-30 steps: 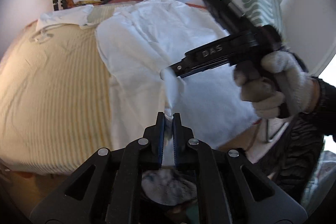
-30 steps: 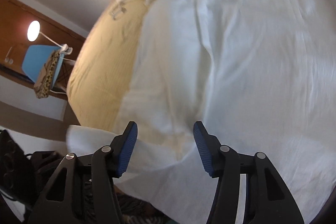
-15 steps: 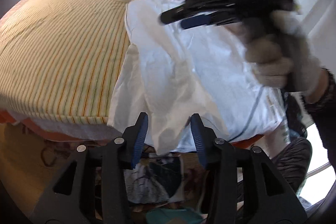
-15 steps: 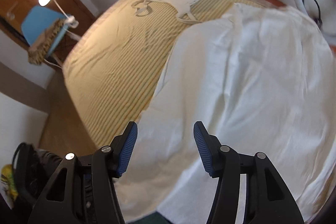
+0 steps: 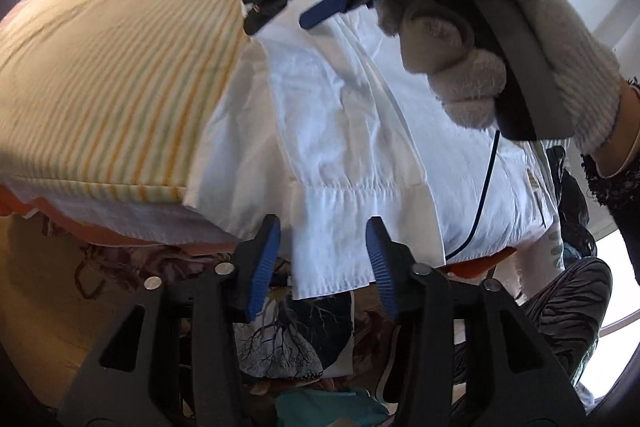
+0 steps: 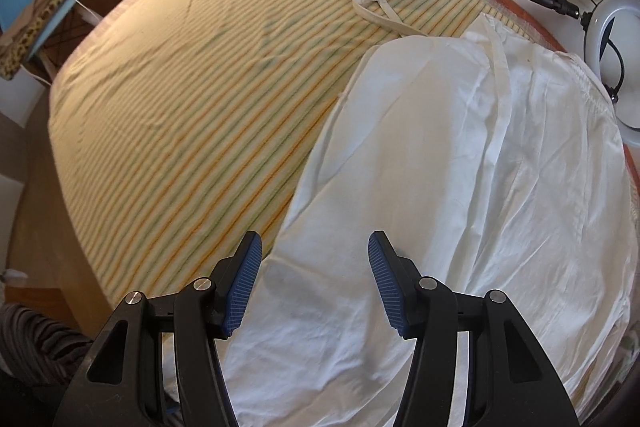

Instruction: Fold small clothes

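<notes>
— Where's the garment now?

— The thin white cotton garment [image 6: 460, 187] lies spread over the right part of the yellow striped bedsheet [image 6: 180, 107], its gathered cuff end [image 5: 336, 227] hanging over the sheet's near edge.

— And the tools, left to right?

— The left gripper [image 5: 322, 263] sits at that near edge with the cuff between its blue pads; the jaws are closing, but the pads don't press on the cloth yet. The right gripper [image 6: 314, 283] hovers above the garment, just right of where it meets bare sheet, jaws spread and empty. From the left side I also see the grey knitted glove [image 5: 512, 39] holding it.

— How will the cloth handle?

— Light, soft and limp, I'd say; it will sag and crease wherever it's unsupported. I'd pinch the stitched, gathered band at the cuff, since the doubled fabric looks firmest there.

— What has changed?

— A second ago the left jaws were pinched on a raised bit of white cloth; they let go, opened, and the cuff now hangs loose. The right tool has swept across the bed, equally spread.
</notes>
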{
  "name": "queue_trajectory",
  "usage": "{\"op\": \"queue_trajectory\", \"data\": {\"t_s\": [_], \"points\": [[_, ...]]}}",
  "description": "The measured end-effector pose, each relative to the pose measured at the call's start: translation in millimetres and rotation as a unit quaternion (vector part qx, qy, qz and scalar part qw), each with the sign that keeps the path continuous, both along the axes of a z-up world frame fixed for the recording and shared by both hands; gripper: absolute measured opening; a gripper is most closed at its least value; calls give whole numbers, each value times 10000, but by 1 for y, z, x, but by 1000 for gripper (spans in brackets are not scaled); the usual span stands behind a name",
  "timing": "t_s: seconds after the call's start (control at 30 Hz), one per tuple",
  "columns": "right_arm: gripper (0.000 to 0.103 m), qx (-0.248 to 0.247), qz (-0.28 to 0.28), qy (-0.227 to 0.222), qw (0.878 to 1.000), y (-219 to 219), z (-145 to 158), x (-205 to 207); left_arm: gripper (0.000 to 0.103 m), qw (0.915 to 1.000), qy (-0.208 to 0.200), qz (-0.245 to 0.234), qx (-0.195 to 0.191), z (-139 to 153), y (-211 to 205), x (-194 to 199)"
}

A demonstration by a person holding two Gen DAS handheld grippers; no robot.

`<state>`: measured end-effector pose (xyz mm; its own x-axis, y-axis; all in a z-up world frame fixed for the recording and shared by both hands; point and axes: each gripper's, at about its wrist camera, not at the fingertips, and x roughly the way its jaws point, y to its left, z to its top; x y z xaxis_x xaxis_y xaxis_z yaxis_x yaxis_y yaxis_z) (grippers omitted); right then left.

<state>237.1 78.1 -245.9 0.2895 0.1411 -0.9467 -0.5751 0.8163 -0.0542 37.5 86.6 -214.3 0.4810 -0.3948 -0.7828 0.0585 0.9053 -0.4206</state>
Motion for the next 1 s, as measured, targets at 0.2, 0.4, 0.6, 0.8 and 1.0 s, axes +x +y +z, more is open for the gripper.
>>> {"op": "queue_trajectory", "data": {"t_s": [0.2, 0.4, 0.6, 0.8, 1.0], "points": [[10, 81, -29, 156, 9998, 0, -9, 5, 0, 9997, 9, -48, -228, -4, 4, 1], [6, 347, -18, 51, 9994, -2, 0, 3, 0, 9997, -157, -25, -201, 10, 15, -4], [40, 297, 68, 151, 9994, 8, 3, 6, 0, 9997, -167, -156, -65, 11, 7, -4], [4, -44, 74, 64, 9999, 20, -10, 8, 0, 9997, -196, -153, -5, 14, 13, -7], [0, 625, -238, -24, 9978, 4, 20, 19, 0, 9986, -309, -22, 432, 25, 29, -13]]}}
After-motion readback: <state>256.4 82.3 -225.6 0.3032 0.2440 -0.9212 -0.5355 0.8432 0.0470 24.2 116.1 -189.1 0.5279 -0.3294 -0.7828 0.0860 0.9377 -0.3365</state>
